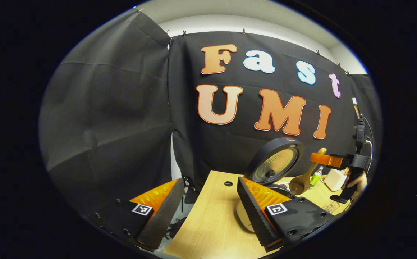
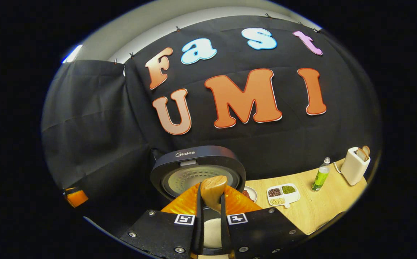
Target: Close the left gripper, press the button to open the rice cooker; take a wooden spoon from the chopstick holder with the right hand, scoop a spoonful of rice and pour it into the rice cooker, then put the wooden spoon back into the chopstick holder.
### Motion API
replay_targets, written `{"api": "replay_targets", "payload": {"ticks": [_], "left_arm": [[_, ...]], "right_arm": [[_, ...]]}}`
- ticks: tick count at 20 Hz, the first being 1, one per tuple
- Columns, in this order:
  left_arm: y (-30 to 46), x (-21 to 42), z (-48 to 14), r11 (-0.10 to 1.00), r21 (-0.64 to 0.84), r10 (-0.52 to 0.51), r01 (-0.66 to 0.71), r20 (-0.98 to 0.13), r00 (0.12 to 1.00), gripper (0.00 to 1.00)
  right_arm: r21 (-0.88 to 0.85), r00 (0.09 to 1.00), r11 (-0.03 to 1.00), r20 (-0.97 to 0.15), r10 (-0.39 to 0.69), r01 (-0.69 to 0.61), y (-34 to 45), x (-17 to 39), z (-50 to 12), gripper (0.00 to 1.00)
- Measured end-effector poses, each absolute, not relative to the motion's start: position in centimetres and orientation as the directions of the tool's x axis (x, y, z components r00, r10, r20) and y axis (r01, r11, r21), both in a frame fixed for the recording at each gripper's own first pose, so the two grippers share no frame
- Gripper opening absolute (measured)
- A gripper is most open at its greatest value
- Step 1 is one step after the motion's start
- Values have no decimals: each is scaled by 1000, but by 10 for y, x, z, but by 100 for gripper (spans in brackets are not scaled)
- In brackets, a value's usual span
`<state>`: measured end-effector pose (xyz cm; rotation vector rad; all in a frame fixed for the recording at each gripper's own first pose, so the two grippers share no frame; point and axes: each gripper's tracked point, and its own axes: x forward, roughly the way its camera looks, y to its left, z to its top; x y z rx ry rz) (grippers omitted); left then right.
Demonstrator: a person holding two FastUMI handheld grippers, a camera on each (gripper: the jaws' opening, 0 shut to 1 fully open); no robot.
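Observation:
The rice cooker (image 1: pixel 275 163) stands on the wooden table (image 1: pixel 212 223) with its round lid (image 2: pixel 197 172) swung up and open. My right gripper (image 2: pixel 211 192) is shut on the handle of the wooden spoon (image 2: pixel 214 187). In the left gripper view the right gripper (image 1: pixel 332 160) holds the spoon (image 1: pixel 300 181) over the cooker, bowl end hanging down. White rice (image 2: pixel 212 230) shows below between the right fingers; whether it lies in the pot or the spoon is unclear. My left gripper (image 1: pixel 210 183) stands open and holds nothing, to the cooker's left.
A divided dish of beans (image 2: pixel 284 194), a small plate (image 2: pixel 250 194), a green bottle (image 2: pixel 320 176) and a white toaster (image 2: pixel 354 163) with bread stand on the table right of the cooker. A hand (image 1: pixel 359 181) holds the right gripper. The table's left edge (image 1: pixel 190 208) is near.

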<state>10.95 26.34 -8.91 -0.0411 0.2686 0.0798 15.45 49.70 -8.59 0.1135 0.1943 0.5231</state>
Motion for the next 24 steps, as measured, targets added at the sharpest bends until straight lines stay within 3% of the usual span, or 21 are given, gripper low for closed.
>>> {"api": "replay_targets", "payload": {"ticks": [4, 14, 24], "left_arm": [[261, 106, -89, 995, -49, 69, -85, -266, 961, 99], [237, 107, -77, 995, -79, 43, -64, -241, 970, 99], [215, 113, -52, 996, -69, 42, -55, -180, 983, 97]], "right_arm": [[119, 843, 859, -168, 511, -497, 496, 154, -95, 19], [263, 860, 855, -138, 491, -446, 427, 140, -66, 19], [253, 940, 927, -129, 315, -276, 260, 120, -56, 18]]}}
